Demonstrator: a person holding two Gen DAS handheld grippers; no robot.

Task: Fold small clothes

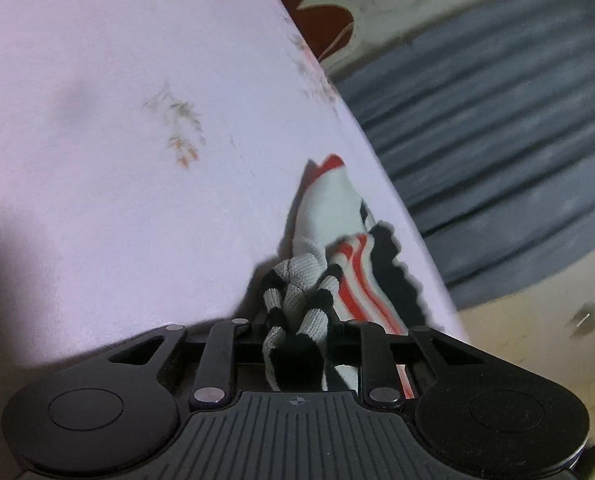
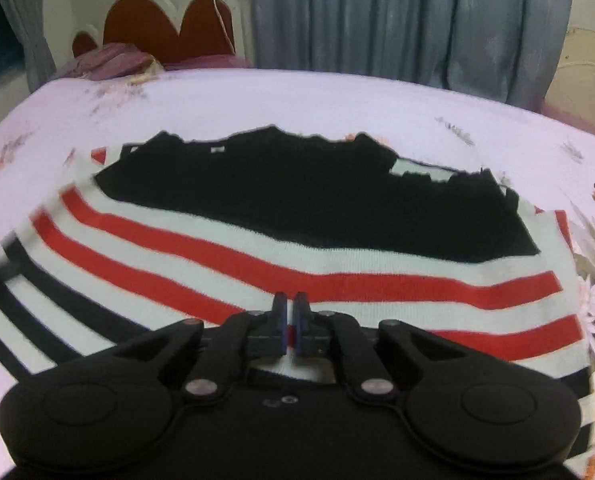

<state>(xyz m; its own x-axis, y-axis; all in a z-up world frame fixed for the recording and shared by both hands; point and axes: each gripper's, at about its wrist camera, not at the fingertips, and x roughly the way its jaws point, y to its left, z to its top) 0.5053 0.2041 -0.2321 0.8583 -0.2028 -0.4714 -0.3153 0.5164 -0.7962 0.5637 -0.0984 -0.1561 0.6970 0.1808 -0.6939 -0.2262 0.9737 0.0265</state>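
Note:
A small knit garment point(image 2: 297, 240) with red, white and black stripes and a black panel lies spread on a pale lilac bed sheet point(image 2: 257, 100). My right gripper point(image 2: 290, 312) hovers over its near part with the jaws nearly together and nothing visible between them. My left gripper point(image 1: 297, 332) is shut on a bunched black-and-white striped part of the garment point(image 1: 297, 304); the fingertips are hidden by the cloth. The rest of the garment point(image 1: 337, 216) trails away from it along the bed's right edge.
The bed sheet point(image 1: 117, 140) has faint floral prints. A red-brown scalloped headboard point(image 2: 169, 28) and purple cloth point(image 2: 113, 60) are at the far end. Grey curtains point(image 2: 397, 20) hang behind the bed. The bed edge point(image 1: 377, 160) drops off at right.

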